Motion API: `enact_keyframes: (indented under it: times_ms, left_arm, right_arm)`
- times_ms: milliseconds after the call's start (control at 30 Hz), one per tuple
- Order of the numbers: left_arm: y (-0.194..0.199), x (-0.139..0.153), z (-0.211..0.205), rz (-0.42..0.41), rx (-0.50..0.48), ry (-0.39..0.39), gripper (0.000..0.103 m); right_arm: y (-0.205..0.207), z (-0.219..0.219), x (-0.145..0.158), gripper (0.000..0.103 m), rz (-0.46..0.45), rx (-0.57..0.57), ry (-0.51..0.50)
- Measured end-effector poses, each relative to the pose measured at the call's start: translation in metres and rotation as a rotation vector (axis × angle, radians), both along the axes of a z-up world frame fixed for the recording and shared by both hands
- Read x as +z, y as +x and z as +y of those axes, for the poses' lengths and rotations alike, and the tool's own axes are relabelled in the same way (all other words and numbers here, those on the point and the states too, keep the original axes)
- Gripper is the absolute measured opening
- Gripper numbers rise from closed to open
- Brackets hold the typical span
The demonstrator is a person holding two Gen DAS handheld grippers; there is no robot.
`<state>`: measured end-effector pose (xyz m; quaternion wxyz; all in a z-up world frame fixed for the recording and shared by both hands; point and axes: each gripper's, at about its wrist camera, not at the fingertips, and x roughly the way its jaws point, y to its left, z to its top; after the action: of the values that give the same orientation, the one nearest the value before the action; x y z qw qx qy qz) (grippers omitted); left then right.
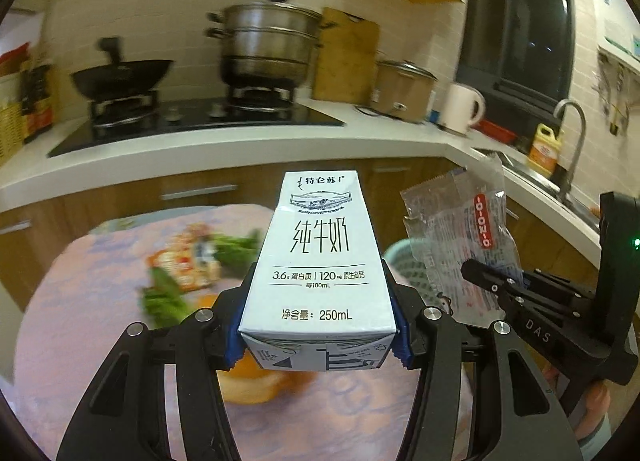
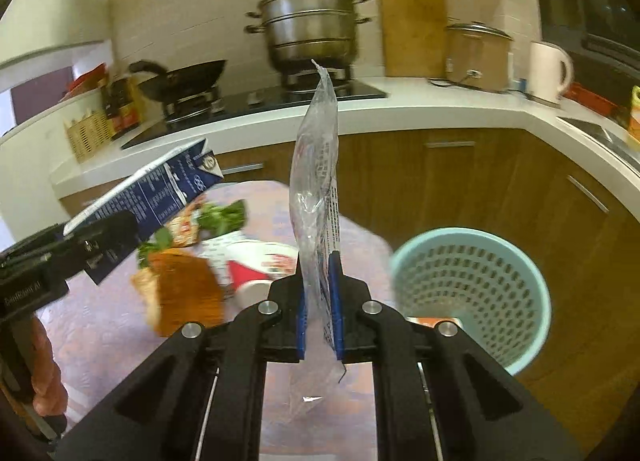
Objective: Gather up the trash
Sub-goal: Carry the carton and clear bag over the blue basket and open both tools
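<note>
My left gripper (image 1: 318,325) is shut on a white milk carton (image 1: 318,261), held up above the table; the right wrist view shows the carton's dark blue side (image 2: 160,197) at the left. My right gripper (image 2: 320,301) is shut on a clear plastic wrapper (image 2: 316,189) that stands up edge-on between the blue pads. In the left wrist view the same wrapper (image 1: 460,229) hangs to the right of the carton. A pale green perforated waste basket (image 2: 472,285) stands on the floor to the right of the table; only its rim (image 1: 400,257) shows behind the carton.
On the pink-clothed table (image 2: 112,325) lie green vegetable scraps (image 2: 224,217), an orange snack packet (image 2: 188,293), a red-and-white paper cup (image 2: 256,273) and orange peel (image 1: 248,381). Behind runs a kitchen counter (image 1: 224,145) with a wok, a steamer pot, a kettle and a sink.
</note>
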<state>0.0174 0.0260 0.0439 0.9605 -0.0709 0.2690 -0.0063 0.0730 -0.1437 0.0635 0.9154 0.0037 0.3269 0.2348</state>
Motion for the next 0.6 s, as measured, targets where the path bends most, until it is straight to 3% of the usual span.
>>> enact_keyframes:
  times_ms: [233,600]
  left_arm:
    - [0.049,-0.018,-0.063,0.045,-0.091,0.042,0.053]
    - [0.121,-0.056,-0.135,0.171,-0.209,0.039,0.053]
  right_arm:
    - [0.029,-0.058,-0.016,0.008,0.028,-0.111,-0.004]
    - [0.080,-0.114,-0.083,0.008,0.213,-0.247,0.003]
